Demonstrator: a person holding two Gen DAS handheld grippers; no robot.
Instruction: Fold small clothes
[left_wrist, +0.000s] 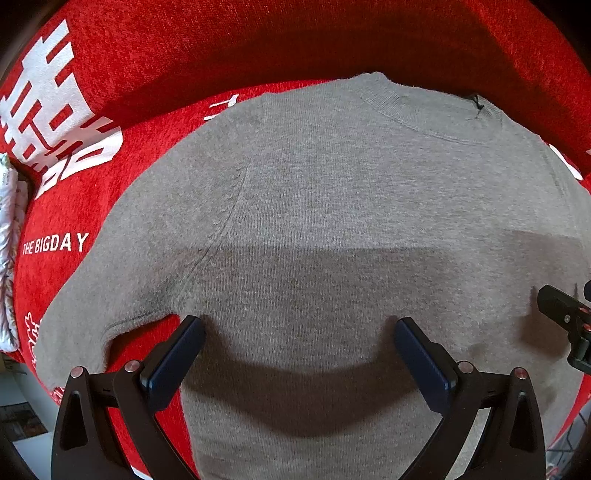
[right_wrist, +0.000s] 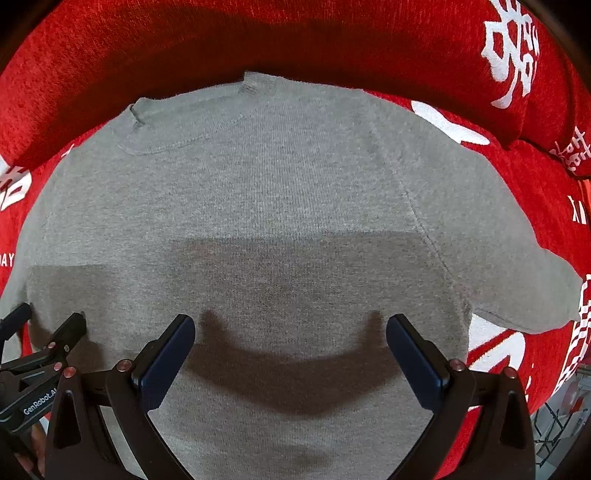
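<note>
Hovering spread-open and empty, left gripper (left_wrist: 297, 326) and right gripper (right_wrist: 290, 325) face the grey sweater (left_wrist: 332, 192). Ahead of the fingers (right_wrist: 166, 354) it seems flat; pinching one layer could drag it askew across the red cloth (left_wrist: 155, 48).

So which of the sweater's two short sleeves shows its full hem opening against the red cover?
The sleeve on the right gripper's side: the right wrist view shows its whole hem. The other sleeve runs toward the frame edge.
</note>
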